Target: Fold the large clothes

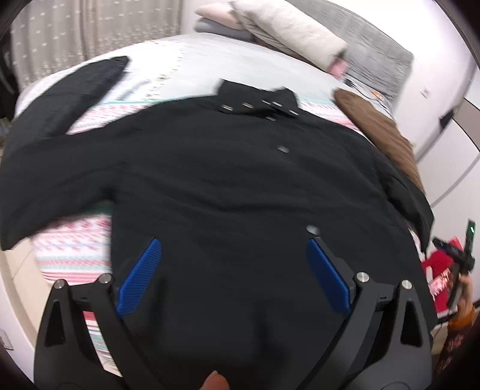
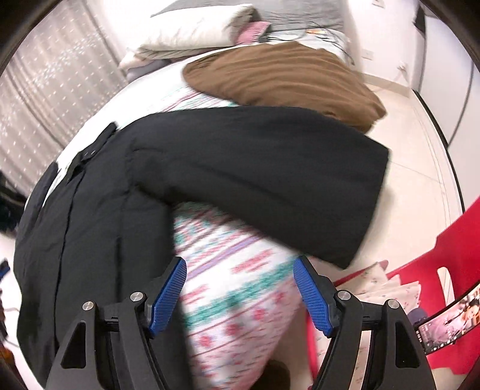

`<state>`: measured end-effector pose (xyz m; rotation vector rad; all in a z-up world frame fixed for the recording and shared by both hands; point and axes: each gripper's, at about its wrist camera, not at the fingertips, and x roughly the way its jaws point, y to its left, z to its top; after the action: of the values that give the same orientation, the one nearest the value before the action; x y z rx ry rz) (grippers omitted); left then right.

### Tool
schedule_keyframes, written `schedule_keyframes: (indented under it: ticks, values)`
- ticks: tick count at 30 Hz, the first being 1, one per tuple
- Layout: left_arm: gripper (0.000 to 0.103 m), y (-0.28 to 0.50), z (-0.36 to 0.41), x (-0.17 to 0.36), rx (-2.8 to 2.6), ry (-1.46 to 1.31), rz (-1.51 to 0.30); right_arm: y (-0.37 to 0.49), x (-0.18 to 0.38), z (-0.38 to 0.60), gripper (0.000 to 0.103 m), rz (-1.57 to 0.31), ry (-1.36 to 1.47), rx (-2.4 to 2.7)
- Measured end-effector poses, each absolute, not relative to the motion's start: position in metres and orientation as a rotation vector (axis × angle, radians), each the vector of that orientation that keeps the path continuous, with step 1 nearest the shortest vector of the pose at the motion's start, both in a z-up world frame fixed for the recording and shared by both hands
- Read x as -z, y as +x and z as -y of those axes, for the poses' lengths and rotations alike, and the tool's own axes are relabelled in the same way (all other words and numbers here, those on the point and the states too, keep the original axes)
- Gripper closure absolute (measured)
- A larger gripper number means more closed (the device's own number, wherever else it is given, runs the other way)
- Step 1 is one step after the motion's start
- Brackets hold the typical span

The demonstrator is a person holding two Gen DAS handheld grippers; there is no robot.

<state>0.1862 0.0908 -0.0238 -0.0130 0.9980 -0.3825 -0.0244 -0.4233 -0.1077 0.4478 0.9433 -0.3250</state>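
Observation:
A large black jacket lies spread flat on the bed, collar with metal snaps at the far end and one sleeve stretched out to the left. My left gripper is open above the jacket's lower body, holding nothing. In the right wrist view the jacket has its right sleeve reaching to the bed's edge. My right gripper is open and empty over the patterned bedsheet, just below that sleeve.
A brown garment lies on the bed beyond the jacket, also seen in the left wrist view. Pillows and a folded quilt are at the head. A red plastic chair stands at the bed's right side on the pale floor.

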Motion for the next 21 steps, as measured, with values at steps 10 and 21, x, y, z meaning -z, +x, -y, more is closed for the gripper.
schedule_keyframes:
  ticks: [10,21]
  values:
    - [0.006,0.163,-0.037,0.058,0.425,0.018,-1.076,-0.036,0.126,0.562,0.028,-0.813,0.648,0.443]
    - [0.006,0.159,-0.012,0.064,0.466,-0.02,-1.06,-0.015,0.184,0.614,0.034,-0.693,0.891,0.292]
